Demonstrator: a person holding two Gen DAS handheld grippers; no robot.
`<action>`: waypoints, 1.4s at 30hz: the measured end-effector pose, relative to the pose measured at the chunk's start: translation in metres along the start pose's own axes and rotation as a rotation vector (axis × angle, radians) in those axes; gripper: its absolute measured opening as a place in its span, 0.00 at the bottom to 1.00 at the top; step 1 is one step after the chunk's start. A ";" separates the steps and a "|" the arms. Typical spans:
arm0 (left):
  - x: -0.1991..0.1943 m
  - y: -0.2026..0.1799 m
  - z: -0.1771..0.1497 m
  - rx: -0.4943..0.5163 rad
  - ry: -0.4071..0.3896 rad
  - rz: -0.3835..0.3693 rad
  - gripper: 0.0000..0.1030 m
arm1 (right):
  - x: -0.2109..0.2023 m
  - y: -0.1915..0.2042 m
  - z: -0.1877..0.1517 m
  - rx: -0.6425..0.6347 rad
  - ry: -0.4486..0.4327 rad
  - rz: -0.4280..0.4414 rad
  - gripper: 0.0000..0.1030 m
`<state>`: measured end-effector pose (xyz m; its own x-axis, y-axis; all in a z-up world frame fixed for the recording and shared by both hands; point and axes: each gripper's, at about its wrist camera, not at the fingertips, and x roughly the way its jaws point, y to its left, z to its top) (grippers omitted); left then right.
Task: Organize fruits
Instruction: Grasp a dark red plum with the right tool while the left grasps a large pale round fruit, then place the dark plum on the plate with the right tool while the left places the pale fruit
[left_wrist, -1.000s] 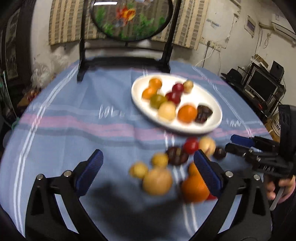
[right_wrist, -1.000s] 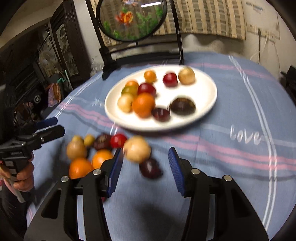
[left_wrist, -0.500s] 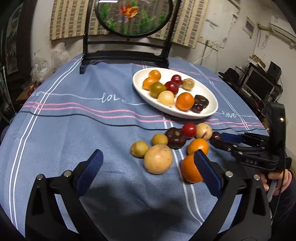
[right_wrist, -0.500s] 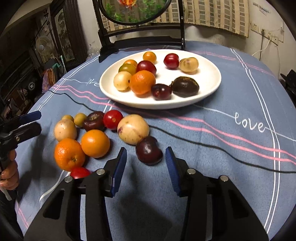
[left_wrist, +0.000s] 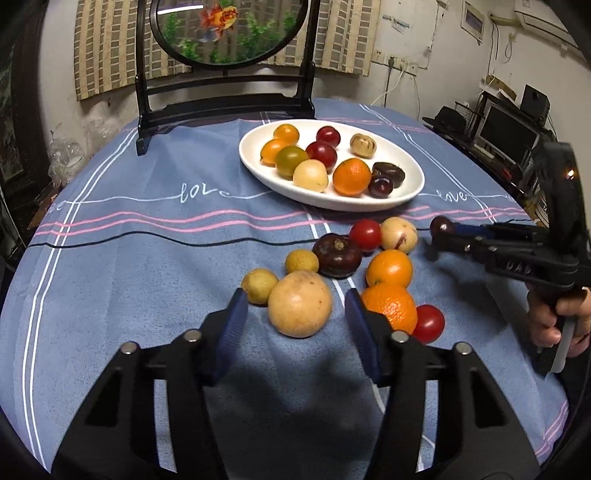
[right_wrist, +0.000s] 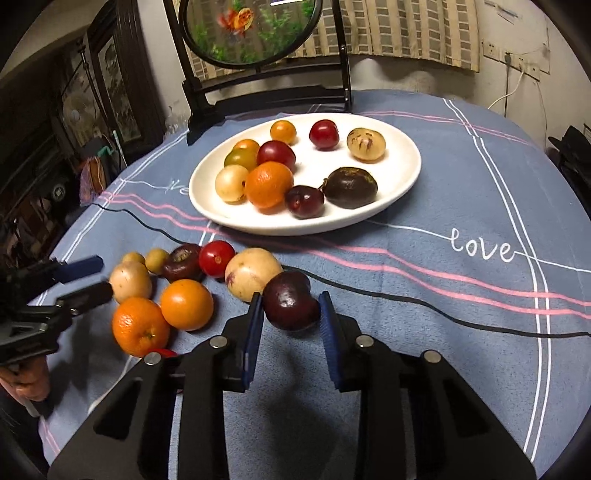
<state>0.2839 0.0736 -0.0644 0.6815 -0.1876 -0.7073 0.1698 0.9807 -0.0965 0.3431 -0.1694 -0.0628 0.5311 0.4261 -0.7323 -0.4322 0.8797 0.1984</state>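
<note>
Fruit sorting: our right gripper (right_wrist: 291, 314) clasps a dark plum (right_wrist: 290, 300) bound for the plate (right_wrist: 399, 192), while our left gripper (left_wrist: 295, 314) straddles, wide, a yellow fruit (left_wrist: 300, 303).

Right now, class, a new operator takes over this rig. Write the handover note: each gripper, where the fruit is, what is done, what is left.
Right gripper: pads flank the dark plum on the cloth; contact unclear.
Left gripper: open, fingers either side of the large tan fruit, not gripping.
White plate: nine fruits in it.
Left: nine loose fruits on the blue tablecloth, among them two oranges, two red tomatoes and both flanked ones.
</note>
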 end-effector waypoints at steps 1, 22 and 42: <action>0.001 -0.001 0.000 0.004 0.004 -0.001 0.52 | 0.000 0.000 0.000 0.005 -0.001 0.008 0.30; 0.027 -0.015 -0.002 0.070 0.049 0.078 0.43 | 0.001 -0.002 0.001 0.027 0.015 0.003 0.30; -0.021 -0.012 -0.009 -0.019 -0.090 0.033 0.42 | -0.023 0.005 0.002 0.024 -0.082 0.058 0.30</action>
<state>0.2618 0.0662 -0.0547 0.7476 -0.1582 -0.6450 0.1330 0.9872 -0.0880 0.3302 -0.1748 -0.0436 0.5636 0.4917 -0.6637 -0.4473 0.8572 0.2552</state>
